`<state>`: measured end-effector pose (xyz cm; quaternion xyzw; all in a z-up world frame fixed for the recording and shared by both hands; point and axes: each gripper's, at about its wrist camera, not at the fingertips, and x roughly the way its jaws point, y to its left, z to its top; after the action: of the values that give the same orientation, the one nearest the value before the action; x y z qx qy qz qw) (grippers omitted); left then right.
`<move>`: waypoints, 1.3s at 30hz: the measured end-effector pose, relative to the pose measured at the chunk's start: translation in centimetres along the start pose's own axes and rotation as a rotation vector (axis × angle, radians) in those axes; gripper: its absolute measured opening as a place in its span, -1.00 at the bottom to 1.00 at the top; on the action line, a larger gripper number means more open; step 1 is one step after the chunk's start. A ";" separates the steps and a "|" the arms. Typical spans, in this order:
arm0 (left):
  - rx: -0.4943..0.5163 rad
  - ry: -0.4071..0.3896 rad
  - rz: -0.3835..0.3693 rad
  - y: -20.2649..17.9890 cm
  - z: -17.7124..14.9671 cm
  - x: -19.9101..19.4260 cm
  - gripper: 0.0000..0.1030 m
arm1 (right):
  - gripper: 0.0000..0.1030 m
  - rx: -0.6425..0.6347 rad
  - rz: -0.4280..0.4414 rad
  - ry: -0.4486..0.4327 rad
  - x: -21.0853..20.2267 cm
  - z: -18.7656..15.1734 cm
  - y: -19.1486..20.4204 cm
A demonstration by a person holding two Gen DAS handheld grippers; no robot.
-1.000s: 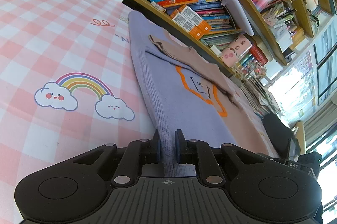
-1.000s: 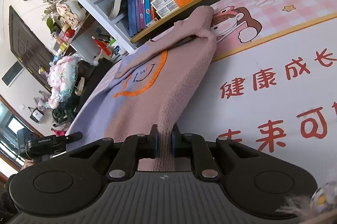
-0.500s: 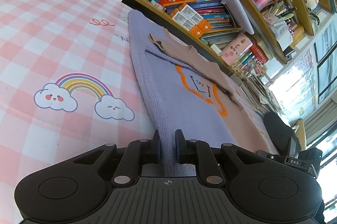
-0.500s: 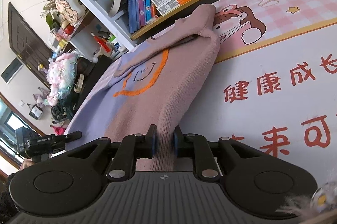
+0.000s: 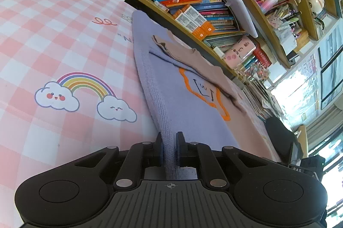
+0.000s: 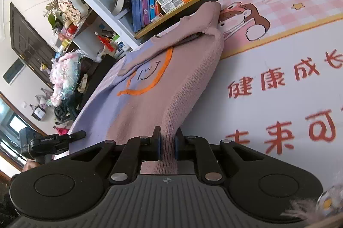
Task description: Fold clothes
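A knit sweater, lavender-blue on one half (image 5: 193, 116) and dusty pink on the other (image 6: 150, 103), lies flat on the printed table mat, with an orange outlined face on its front. My left gripper (image 5: 169, 142) is closing its jaws on the near lavender side edge, and the fabric is pinched between the pads. My right gripper (image 6: 167, 138) is closing its jaws on the near pink side edge, also with knit squeezed between the pads. The far sleeve of the pink half (image 6: 205, 14) is folded over the body.
A bookshelf (image 5: 193, 3) packed with books runs right behind the table's far edge. The pink checked mat (image 5: 53, 35) with a rainbow print lies left of the sweater; its white part with red characters (image 6: 278, 82) lies to the right. The other black gripper (image 6: 53, 140) shows at left.
Both pairs of jaws have narrowed slightly on the sweater's edges. The sweater and both hands have stayed where they were.
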<state>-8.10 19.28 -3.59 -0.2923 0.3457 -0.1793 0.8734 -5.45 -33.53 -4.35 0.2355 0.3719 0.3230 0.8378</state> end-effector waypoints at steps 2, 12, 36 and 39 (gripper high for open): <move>-0.001 0.004 -0.005 0.0 -0.3 -0.2 -0.85 | -0.79 0.005 0.005 0.002 -0.3 -0.3 0.0; -0.145 -0.029 -0.202 -0.5 -3.7 -4.7 -0.87 | -0.79 0.133 0.217 0.061 -4.9 -3.8 -1.0; -0.398 -0.303 -0.139 3.5 8.2 5.8 -0.18 | 0.09 0.452 0.113 -0.320 5.3 13.5 -8.3; -0.219 -0.316 -0.046 1.8 8.5 4.7 -0.10 | 0.28 0.207 -0.026 -0.337 3.4 15.1 -6.4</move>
<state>1.40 21.51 -2.08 -0.4181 0.2149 -0.1121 0.8755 10.39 -37.80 -0.77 0.3662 0.2606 0.2283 0.8636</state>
